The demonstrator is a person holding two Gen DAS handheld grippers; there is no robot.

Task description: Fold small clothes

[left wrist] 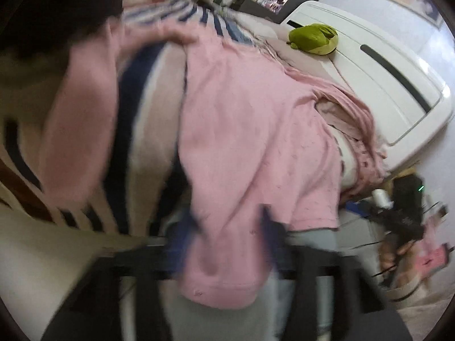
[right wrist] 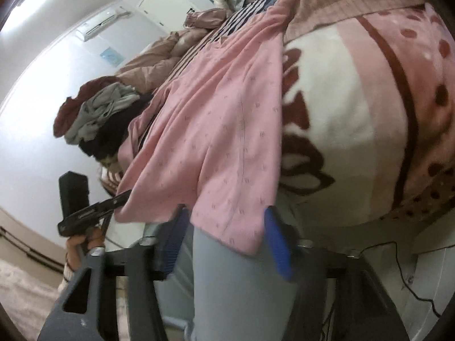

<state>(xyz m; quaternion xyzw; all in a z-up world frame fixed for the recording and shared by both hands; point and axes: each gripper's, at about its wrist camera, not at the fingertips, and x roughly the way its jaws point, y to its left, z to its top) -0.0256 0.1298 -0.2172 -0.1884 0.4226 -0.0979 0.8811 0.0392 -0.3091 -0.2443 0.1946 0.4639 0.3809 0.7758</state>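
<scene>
Fold just starting: pink top mid-frame, both grippers open around its bottom edge, next pinch and lift over.

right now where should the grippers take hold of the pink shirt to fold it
Grip the pink shirt at its near hem, one gripper at each lower corner, coming in from the bed's near edge. The hem hangs loose over that edge, free of the blanket, so fingers can slide around it. The left gripper and right gripper already straddle that hem, jaws apart.
</scene>
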